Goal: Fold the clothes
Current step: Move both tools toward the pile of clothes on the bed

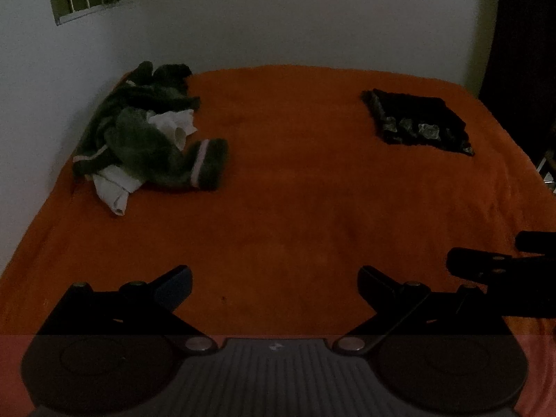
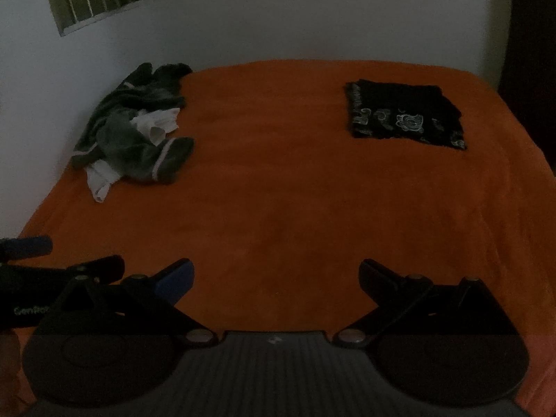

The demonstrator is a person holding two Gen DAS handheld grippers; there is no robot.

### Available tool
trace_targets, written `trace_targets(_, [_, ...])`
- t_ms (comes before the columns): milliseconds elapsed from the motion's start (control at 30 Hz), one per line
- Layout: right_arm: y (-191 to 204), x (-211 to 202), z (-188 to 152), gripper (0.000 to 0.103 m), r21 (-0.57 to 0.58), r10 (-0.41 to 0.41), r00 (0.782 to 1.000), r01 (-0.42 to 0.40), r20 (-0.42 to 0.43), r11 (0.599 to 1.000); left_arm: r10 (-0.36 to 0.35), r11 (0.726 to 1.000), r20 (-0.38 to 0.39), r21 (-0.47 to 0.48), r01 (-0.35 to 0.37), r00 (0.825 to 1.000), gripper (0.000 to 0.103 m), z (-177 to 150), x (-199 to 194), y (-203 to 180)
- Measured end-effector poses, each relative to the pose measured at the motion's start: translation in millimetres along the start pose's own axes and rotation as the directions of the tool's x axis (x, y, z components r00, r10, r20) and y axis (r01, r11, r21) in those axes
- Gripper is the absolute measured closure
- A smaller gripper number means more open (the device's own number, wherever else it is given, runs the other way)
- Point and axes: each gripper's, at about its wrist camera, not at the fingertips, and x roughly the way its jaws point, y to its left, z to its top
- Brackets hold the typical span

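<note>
**Asker:** What is on the bed, and where are the clothes?

**Describer:** A dim room. An orange bed (image 1: 295,180) fills both wrist views. At its far left, against the white wall, lies a rumpled heap of clothes (image 1: 146,139): dark green pieces with pale stripes tangled with a white garment (image 1: 113,187). At the far right, well apart from the heap, a black patterned garment (image 2: 405,114) lies flat in a neat rectangle, already folded. The middle of the bed is bare.

**Asker:** And the two tools?

**Describer:** The left gripper (image 1: 274,283) and the right gripper (image 2: 276,278) both hover over the near edge of the bed, side by side. On each, the fingers are spread wide apart and grasp nothing. Neither touches any cloth.

**Asker:** Which step does that suggest?

**Describer:** I judge it a pause between garments: one piece lies folded, a heap remains unfolded, and both tools are free.

**Asker:** What would the next move call for?

**Describer:** Probably a long reach to the far left, picking one piece out of the tangle without dragging the others, then bringing it to the bare middle to spread flat. The white garment's loose end, nearest the front, looks the easiest to pinch.
</note>
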Motion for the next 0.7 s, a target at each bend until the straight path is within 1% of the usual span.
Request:
trace_targets(100, [0.6, 4.6, -1.9, 0.0, -0.007, 0.01, 1.0, -0.01, 0.003, 1.0, 0.007, 1.0, -0.008, -0.001, -0.007, 1.0, 0.0, -1.1, 6.8, 1.6])
trace_targets(133, [1.2, 9.9, -2.0, 0.0, 0.0, 0.011, 1.0, -0.011, -0.008, 1.0, 0.007, 1.0, -0.012, -0.007, -0.007, 1.0, 0.0, -0.4, 10.1, 4.1])
trace_targets(167, [-2.9, 18.3, 0.7, 0.0, 0.026, 0.022, 0.999, -0.021, -0.036, 0.999, 0.004, 1.0, -0.019, -0.02, -0.004, 1.0, 0.0, 1.9, 14.7, 9.3])
trace_targets(200, [-13.8, 24.6, 4.9, 0.0, 0.063, 0.055, 0.997, -0.052, -0.05, 0.997, -0.005, 0.999, -0.024, -0.034, 0.004, 1.0, 0.0, 2.6, 18.5, 14.3])
trace_targets(267, [-18.9, 26.8, 6.9, 0.0, 0.075, 0.07, 0.997, -0.067, -0.029, 0.995, -0.036, 0.997, -0.027, -0.07, 0.034, 0.999, 0.0, -0.3, 26.6, 25.2])
trace_targets(333, [-21.9, 26.5, 9.1, 0.0, 0.066, 0.084, 0.996, -0.083, -0.005, 0.994, -0.038, 0.993, -0.04, -0.11, 0.033, 0.998, 0.0, -0.5, 37.6, 36.1])
trace_targets(400, [-17.7, 34.7, 10.2, 0.0, 0.036, 0.086, 0.996, -0.086, 0.001, 0.996, -0.032, 0.992, -0.054, -0.126, 0.024, 0.998, 0.0, 1.5, 44.8, 43.9])
trace_targets(500, [-16.5, 44.8, 23.2, 0.0, 0.004, 0.085, 0.996, -0.085, 0.003, 0.996, -0.02, 0.991, -0.069, -0.133, 0.01, 0.997, 0.0, 4.8, 53.4, 49.2])
trace_targets(567, [-13.9, 55.8, 29.5, 0.0, -0.012, 0.091, 0.996, -0.091, 0.004, 0.996, 0.011, 0.99, -0.074, -0.138, -0.022, 0.997, 0.0, 7.6, 56.3, 49.1])
trace_targets(633, [-14.4, 66.8, 34.8, 0.0, -0.03, 0.105, 0.994, -0.105, 0.009, 0.994, 0.084, 0.985, -0.087, -0.145, -0.096, 0.993, 0.0, 11.1, 64.0, 51.8])
trace_targets(700, [-14.0, 80.6, 39.7, 0.0, -0.048, 0.118, 0.993, -0.117, 0.013, 0.992, 0.116, 0.977, -0.107, -0.168, -0.133, 0.987, 0.0, 16.9, 74.6, 59.2])
